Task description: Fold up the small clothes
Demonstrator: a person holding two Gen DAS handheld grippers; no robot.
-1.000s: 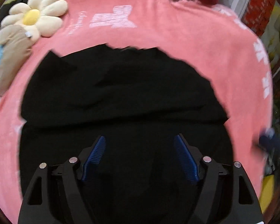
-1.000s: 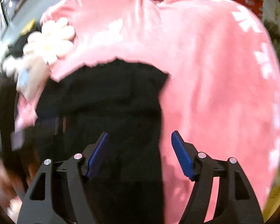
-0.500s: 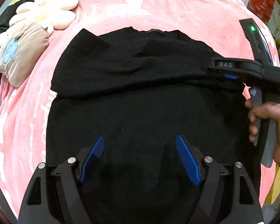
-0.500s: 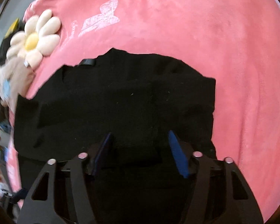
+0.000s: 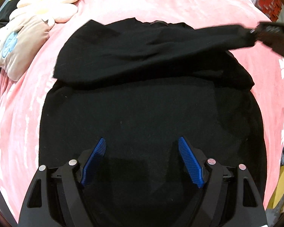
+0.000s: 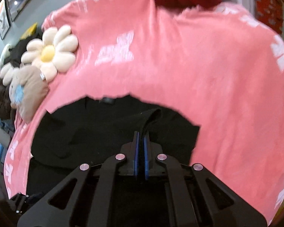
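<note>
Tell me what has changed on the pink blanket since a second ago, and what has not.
The right tongs have just been closing and now pinch a fold of the black garment; its sleeve is drawn out to the right off the body, where it lay folded across before. The left tongs stay open above the garment's lower part, holding nothing. The pink blanket and the flower cushion lie as before.

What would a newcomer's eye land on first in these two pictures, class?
First, the black garment spread across the middle of the pink blanket. Next, the right tongs shut on a fold of its cloth, having just closed, pulling it sideways. Last, the flower-shaped plush at the blanket's far left edge.
</note>
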